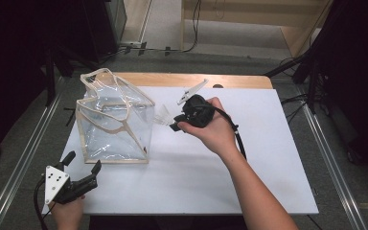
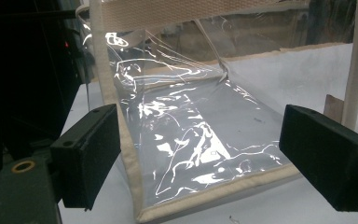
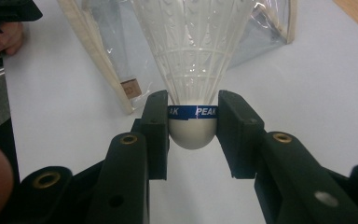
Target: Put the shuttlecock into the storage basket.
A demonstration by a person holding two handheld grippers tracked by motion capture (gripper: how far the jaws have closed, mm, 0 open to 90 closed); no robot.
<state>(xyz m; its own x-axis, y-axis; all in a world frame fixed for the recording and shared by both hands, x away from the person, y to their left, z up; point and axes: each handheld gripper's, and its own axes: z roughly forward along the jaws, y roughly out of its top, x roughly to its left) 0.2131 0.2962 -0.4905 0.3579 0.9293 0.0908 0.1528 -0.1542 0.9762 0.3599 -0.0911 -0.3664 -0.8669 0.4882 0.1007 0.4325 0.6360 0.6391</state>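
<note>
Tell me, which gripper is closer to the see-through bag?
Left. The left gripper sits open just off the clear bag and its bottom front corner; the right gripper, holding a shuttlecock, hovers a bit farther off.

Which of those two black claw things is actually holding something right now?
The right gripper: its fingers pinch the white cork of a shuttlecock. The left gripper sits open, holding nothing, facing the clear bag.

A blue band around the white cork of the shuttlecock (image 3: 193, 126) reads "PEAK" twice in white capitals. A small brown tag (image 3: 131, 87) on the bag's (image 3: 98, 42) seam is too blurred to read.
</note>
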